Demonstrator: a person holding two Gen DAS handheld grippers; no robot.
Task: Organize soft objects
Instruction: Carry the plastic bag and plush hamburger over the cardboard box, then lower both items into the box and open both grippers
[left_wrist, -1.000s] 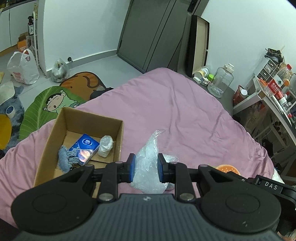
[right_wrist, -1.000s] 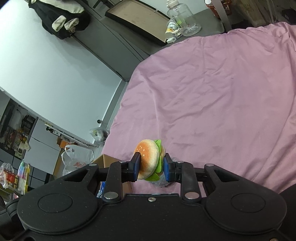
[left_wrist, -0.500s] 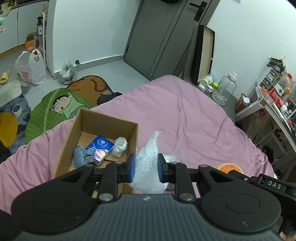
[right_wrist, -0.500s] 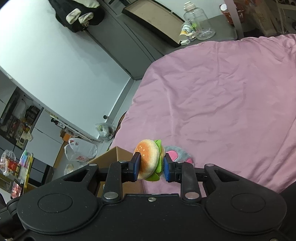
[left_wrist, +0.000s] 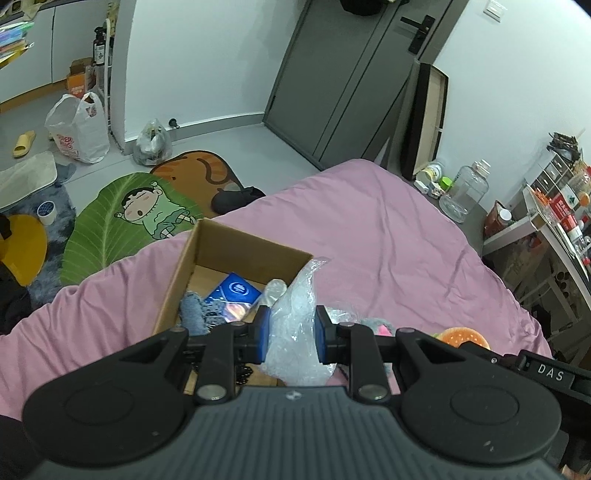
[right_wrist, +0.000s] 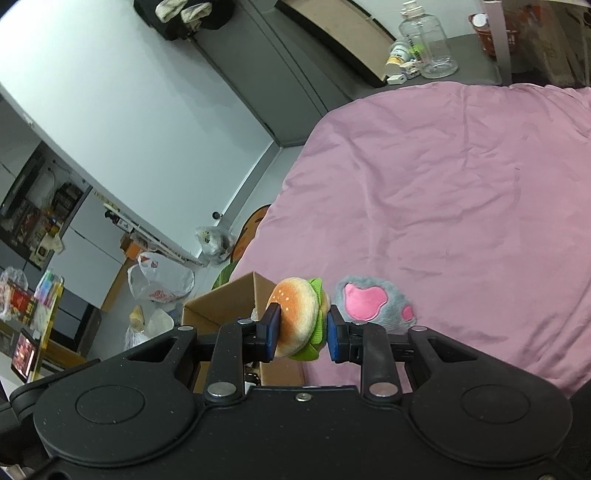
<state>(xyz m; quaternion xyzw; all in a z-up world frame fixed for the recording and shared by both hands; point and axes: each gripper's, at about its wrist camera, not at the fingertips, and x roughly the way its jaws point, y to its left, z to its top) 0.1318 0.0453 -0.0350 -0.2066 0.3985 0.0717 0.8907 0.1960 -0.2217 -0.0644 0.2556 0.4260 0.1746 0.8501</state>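
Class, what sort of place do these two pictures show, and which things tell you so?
Probably a lived-in bedroom: a bed under a pink sheet, cartoon floor mats beside it, and a grey door in the wall.

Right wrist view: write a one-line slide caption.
Right gripper clamps a plush hamburger toy above a pink bedsheet, between an open cardboard box and a grey paw-print plush.

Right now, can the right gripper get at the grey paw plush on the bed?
Probably not yet. The right gripper is shut on the burger plush, so its jaws are full. The paw plush lies just beyond on the pink bedspread, nothing covering it.
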